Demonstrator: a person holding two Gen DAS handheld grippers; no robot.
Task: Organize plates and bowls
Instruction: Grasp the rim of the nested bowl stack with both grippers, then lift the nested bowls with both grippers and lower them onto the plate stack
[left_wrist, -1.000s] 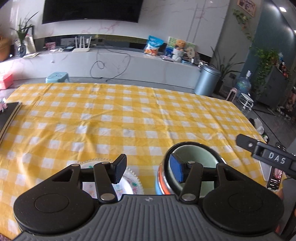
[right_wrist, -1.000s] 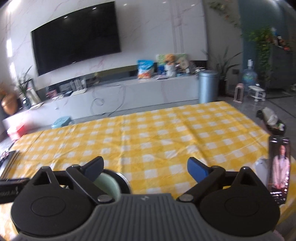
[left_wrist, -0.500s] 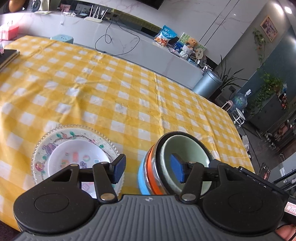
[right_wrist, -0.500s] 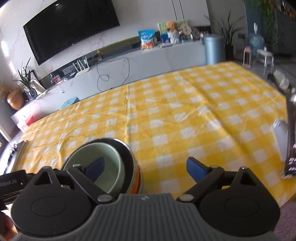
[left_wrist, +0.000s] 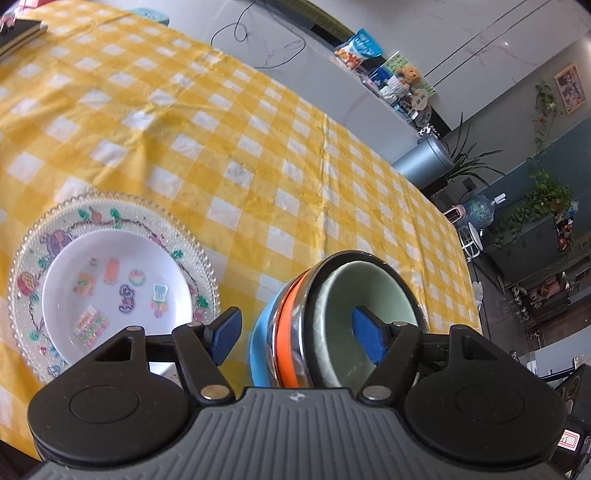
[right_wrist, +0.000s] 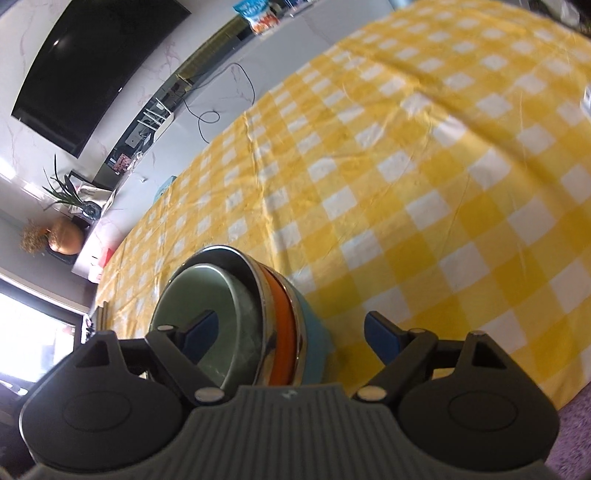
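- The stack of bowls (left_wrist: 332, 325) stands on the yellow-and-white checked tablecloth (left_wrist: 258, 155), near the table's front edge. It serves as the landmark here.
- The stack is nested: a pale green bowl (left_wrist: 365, 291) sits innermost, inside a dark-rimmed shiny metal bowl (left_wrist: 314, 280); below that come an orange band (left_wrist: 286, 332) and a light blue bowl (left_wrist: 260, 339) at the bottom.
- Left of the stack, apart from it, lies a glass plate (left_wrist: 177, 236) with a beaded rim and painted fruit. A smaller white dish (left_wrist: 110, 295) with colourful stickers rests in its middle.
- The left gripper (left_wrist: 295, 334) straddles the left side of the stack. Its fingers are spread and have just been opening further; one blue pad (left_wrist: 369, 339) hangs over the green bowl's hollow, the other (left_wrist: 225, 332) outside the blue bowl. Neither pad presses on the wall between them.
- The right gripper (right_wrist: 291, 338) straddles the right side of the stack. Its fingers are spread too, though they have just been closing a little. One pad (right_wrist: 201, 334) is inside the green bowl, the other (right_wrist: 380, 341) over the cloth beside the blue bowl, clear of the wall.
- Beyond the stack, past the far table edge, are a white cabinet (left_wrist: 332, 74) with snack bags, a grey bin (left_wrist: 424, 162) and a wall television (right_wrist: 85, 70).
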